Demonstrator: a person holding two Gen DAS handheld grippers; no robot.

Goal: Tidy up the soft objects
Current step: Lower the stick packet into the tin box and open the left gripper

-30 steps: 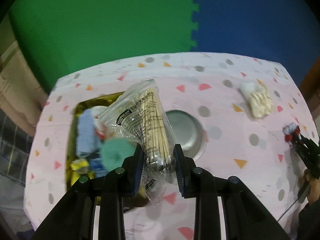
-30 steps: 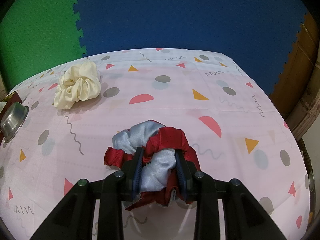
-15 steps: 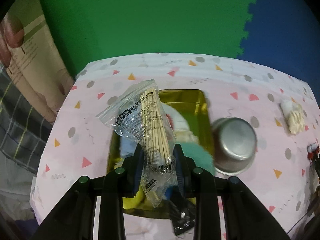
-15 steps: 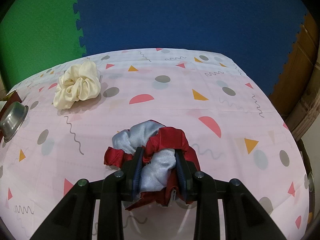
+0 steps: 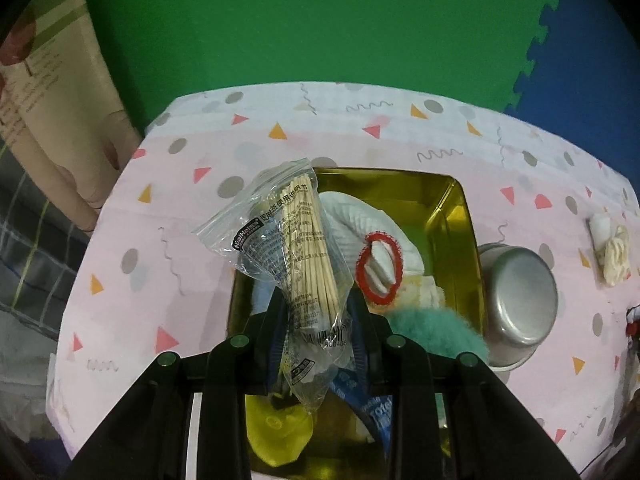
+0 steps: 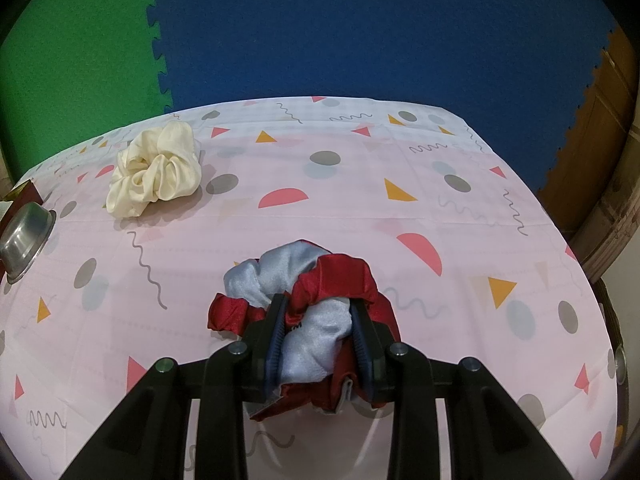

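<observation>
My left gripper (image 5: pixel 316 312) is shut on a clear plastic bag of wooden sticks (image 5: pixel 304 248), held above a gold tin box (image 5: pixel 444 196). Inside the box lie a white cloth (image 5: pixel 352 216), a red hair tie (image 5: pixel 380 268), a teal fluffy ball (image 5: pixel 432 332), a yellow item (image 5: pixel 276 432) and a blue packet (image 5: pixel 376 412). My right gripper (image 6: pixel 318 320) is shut on a red and pale-blue scrunchie (image 6: pixel 320 280) that rests on the pink tablecloth (image 6: pixel 360 208). A cream scrunchie (image 6: pixel 156 172) lies at the far left of that view and shows as the cream scrunchie (image 5: pixel 614 252) in the left wrist view.
An upturned steel bowl (image 5: pixel 516 304) sits just right of the tin box; the steel bowl (image 6: pixel 24 240) also shows at the right wrist view's left edge. Green and blue foam mats (image 6: pixel 320 32) cover the floor beyond the table. A printed cushion (image 5: pixel 48 92) stands left of the table.
My left gripper has carried the stick bag leftward and lower, from beside the bowl to over the tin box. The right gripper and its scrunchie have not moved.
</observation>
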